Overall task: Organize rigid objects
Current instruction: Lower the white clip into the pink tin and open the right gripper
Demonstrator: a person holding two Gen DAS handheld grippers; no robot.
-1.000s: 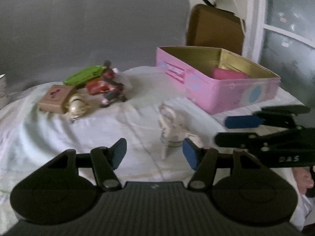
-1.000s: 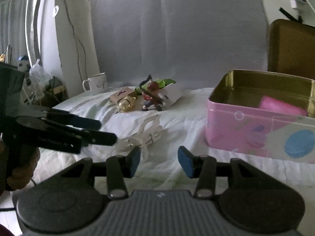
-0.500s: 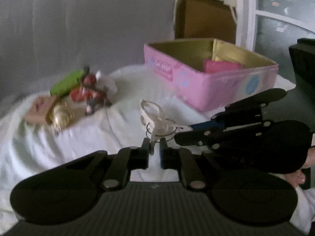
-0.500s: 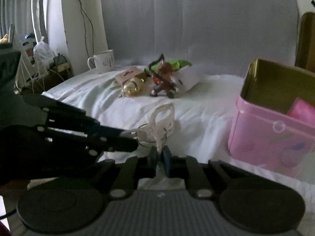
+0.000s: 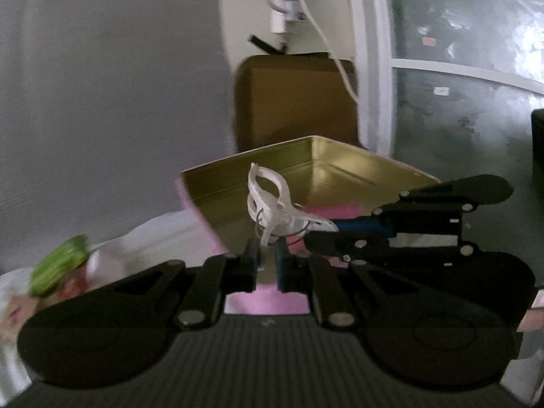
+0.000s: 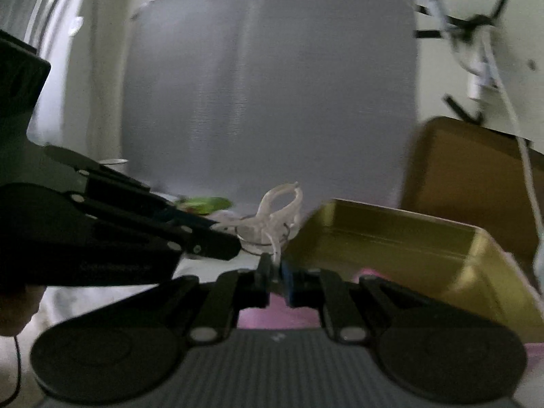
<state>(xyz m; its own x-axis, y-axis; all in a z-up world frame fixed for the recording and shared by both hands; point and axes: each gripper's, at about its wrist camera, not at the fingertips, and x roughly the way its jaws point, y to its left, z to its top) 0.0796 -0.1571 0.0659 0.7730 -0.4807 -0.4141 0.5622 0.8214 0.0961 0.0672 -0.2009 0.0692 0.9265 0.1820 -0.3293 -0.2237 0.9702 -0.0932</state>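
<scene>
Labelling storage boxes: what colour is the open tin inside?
Gold inside the tin, pink outside; the left wrist view shows it best.

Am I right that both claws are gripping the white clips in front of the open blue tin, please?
Not quite: the tin is pink outside, not blue, as the left wrist view shows. The left claw and the right claw do both grip the white clips.

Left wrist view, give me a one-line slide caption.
Two hand-held grippers, left and right, pinch a white clip in front of the open pink tin.
</scene>
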